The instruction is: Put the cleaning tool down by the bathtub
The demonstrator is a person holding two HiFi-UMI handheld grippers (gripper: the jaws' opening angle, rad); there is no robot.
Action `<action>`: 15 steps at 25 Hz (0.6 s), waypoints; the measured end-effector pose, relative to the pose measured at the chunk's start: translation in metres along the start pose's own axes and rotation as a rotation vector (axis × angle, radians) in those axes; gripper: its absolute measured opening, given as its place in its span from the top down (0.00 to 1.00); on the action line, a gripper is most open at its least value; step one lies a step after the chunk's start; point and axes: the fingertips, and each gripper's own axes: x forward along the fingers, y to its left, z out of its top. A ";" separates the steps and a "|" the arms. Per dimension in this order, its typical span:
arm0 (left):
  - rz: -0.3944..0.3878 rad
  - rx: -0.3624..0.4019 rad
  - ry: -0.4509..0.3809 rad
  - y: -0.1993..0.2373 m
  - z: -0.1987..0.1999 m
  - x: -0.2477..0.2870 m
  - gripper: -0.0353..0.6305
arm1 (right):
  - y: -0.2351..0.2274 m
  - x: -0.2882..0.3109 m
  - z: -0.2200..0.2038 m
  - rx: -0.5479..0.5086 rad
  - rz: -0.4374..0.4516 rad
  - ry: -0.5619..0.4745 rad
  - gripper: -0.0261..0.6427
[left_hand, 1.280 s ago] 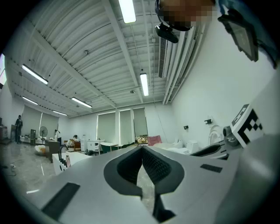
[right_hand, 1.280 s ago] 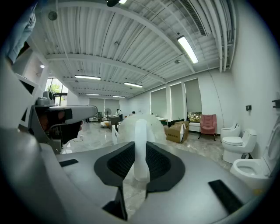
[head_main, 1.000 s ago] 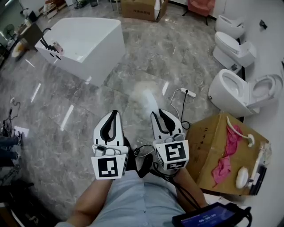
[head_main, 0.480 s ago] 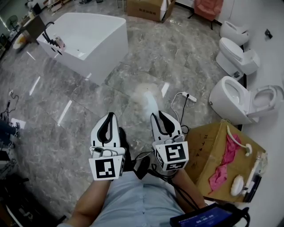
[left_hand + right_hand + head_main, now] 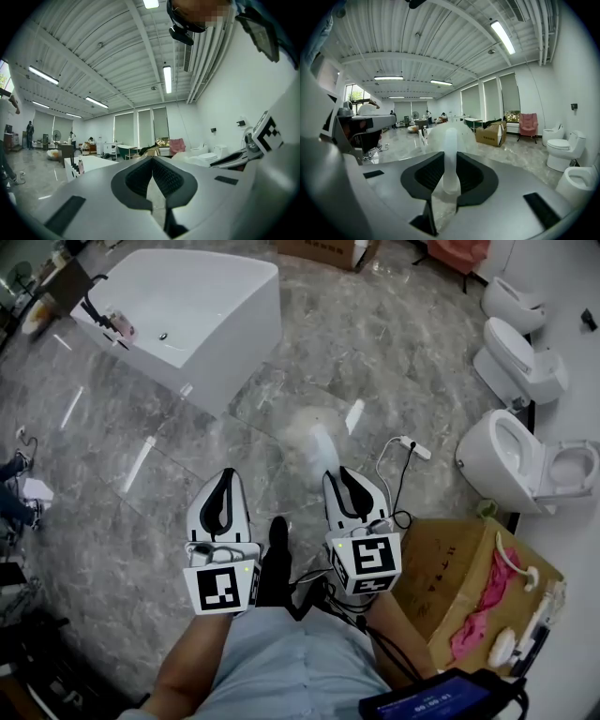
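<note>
Right gripper first: its jaws stand part-way open and are clamped on the pale, translucent handle of the cleaning tool. The right gripper view confirms it. The handle of the cleaning tool stands upright between the dark pads, pressed from both sides. Its fluffy white head blooms just past the tips at 12 o'clock.

From the head view, the tool pokes out of those tips toward 11 o'clock. Its head is a soft pale smear over the grey marble floor, blurred, so no finer detail there.

Over to the left gripper, level with its partner at 9 o'clock of it and just apart. In the left gripper view the left gripper has its jaws brought together at the tips, with nothing between them. It's empty.

The white bathtub sits at 11 o'clock from both grippers in the head view, well apart from the tool's head, with open floor between. It shows again low at 9 o'clock in the left gripper view, bathtub, far beyond the jaws.

At 2 o'clock of the right gripper a row of white toilets lines the wall, and a power strip lies on the floor near them. At 4 o'clock, close by, a cardboard box carries a pink cloth.
</note>
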 end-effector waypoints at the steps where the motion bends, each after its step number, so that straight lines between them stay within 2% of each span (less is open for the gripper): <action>1: -0.003 0.002 -0.001 0.009 0.001 0.012 0.92 | -0.001 0.014 0.005 0.002 -0.005 0.002 0.83; 10: -0.057 0.032 -0.081 0.074 0.043 0.108 0.92 | -0.008 0.109 0.084 -0.009 -0.065 -0.072 0.83; 15: -0.073 0.035 -0.119 0.092 0.061 0.143 0.92 | -0.013 0.139 0.116 -0.014 -0.087 -0.125 0.83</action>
